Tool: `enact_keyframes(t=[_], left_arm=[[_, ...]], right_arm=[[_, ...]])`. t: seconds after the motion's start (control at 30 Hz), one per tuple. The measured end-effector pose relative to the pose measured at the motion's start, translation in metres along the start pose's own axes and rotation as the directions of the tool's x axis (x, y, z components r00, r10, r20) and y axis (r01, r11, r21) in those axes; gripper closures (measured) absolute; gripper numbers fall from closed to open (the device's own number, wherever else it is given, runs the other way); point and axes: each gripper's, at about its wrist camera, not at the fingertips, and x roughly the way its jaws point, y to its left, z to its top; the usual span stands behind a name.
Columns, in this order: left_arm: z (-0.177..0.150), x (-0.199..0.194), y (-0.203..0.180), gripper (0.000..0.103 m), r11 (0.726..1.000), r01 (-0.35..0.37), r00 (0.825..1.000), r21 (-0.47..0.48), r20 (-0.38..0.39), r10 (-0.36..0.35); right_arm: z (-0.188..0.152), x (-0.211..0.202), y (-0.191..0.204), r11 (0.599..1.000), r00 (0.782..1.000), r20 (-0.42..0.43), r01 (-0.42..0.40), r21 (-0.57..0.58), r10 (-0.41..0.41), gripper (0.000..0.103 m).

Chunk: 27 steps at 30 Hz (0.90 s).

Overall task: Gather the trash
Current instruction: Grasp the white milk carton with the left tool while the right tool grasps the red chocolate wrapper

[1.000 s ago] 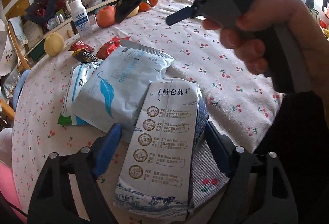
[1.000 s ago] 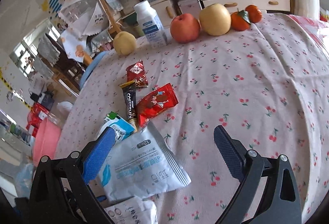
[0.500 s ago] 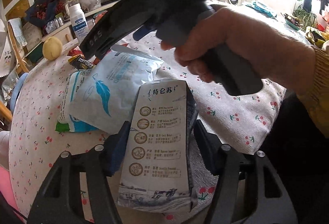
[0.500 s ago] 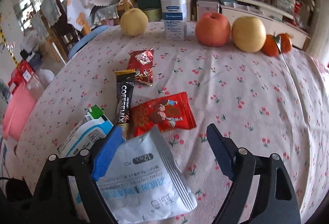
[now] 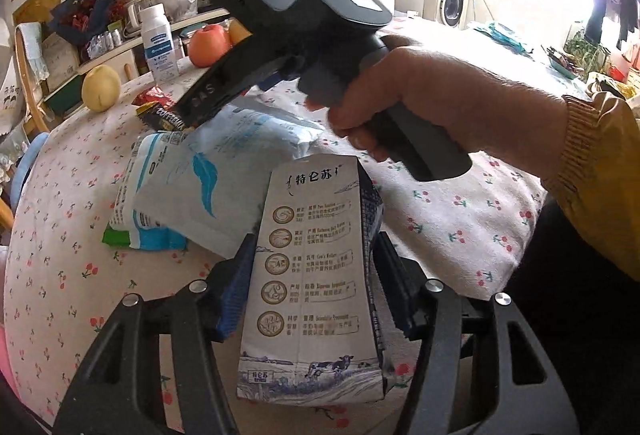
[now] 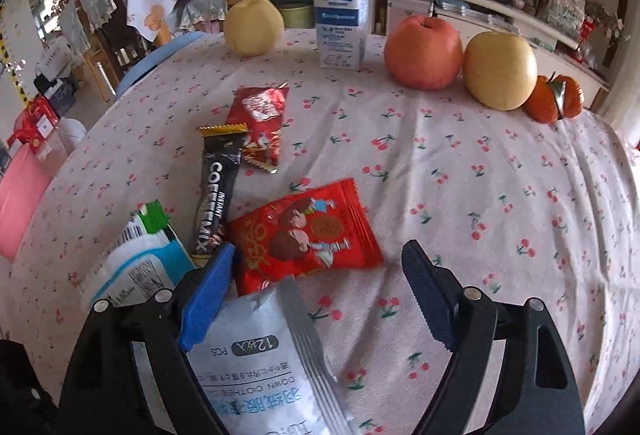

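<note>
My left gripper (image 5: 312,283) is shut on a flattened white and blue milk carton (image 5: 316,275), both pads pressing its sides. Behind the carton lies a pale blue wipes pouch (image 5: 216,175) on a blue and white packet (image 5: 136,203). My right gripper (image 6: 320,283) is open and empty, low over the table. Its blue left pad (image 6: 208,291) is at the edge of the red snack packet (image 6: 304,235), and the wipes pouch (image 6: 264,367) lies under it. A black coffee-mix stick (image 6: 218,191) and a small red wrapper (image 6: 260,119) lie beyond.
The round table has a cherry-print cloth (image 6: 480,195). At its far edge stand a white bottle (image 6: 342,3), a yellow pear (image 6: 252,23), an apple (image 6: 424,51), another pear (image 6: 500,69) and tangerines (image 6: 556,99). A pink bin (image 6: 20,191) sits off the left side.
My left gripper has closed from open onto the milk carton. My right gripper has moved forward and lower toward the red snack packet, staying open.
</note>
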Motion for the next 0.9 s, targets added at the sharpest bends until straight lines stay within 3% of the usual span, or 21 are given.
enact_keyframes(t=[0.13,0.23,0.53,0.7,0.77,0.83,0.9], left_arm=[[-0.001,0.0,0.008,0.043,0.999,-0.037,0.999,-0.028,0.005,0.037],[0.0,-0.002,0.02,0.043,0.996,-0.055,0.998,-0.07,0.005,0.056],[0.005,0.009,0.017,0.038,0.998,-0.048,0.999,-0.035,-0.012,0.048],[0.01,0.018,0.013,0.031,1.0,-0.026,0.999,0.009,-0.024,0.026],[0.014,0.023,0.015,0.031,1.0,-0.011,0.999,0.006,-0.037,0.011],[0.016,0.025,0.017,0.032,1.0,0.002,0.999,0.002,-0.04,-0.002],[0.017,0.026,0.018,0.039,1.0,0.008,0.999,-0.002,-0.04,-0.009]], right_arm=[[0.001,-0.001,-0.016,0.997,0.998,0.007,0.064,0.048,-0.065,0.019],[0.002,-0.002,-0.029,0.994,0.998,0.008,0.064,0.09,-0.065,0.019],[0.011,0.002,-0.034,0.982,0.996,0.02,-0.089,0.164,0.087,0.019],[0.015,0.006,-0.019,0.99,0.998,0.021,-0.065,0.127,0.063,0.019],[0.017,0.009,-0.015,0.993,0.999,0.024,-0.044,0.108,0.041,0.025],[0.018,0.011,-0.012,0.996,0.999,0.028,-0.023,0.088,0.021,0.038],[0.019,0.013,-0.01,0.997,0.999,0.032,0.001,0.071,-0.004,0.048]])
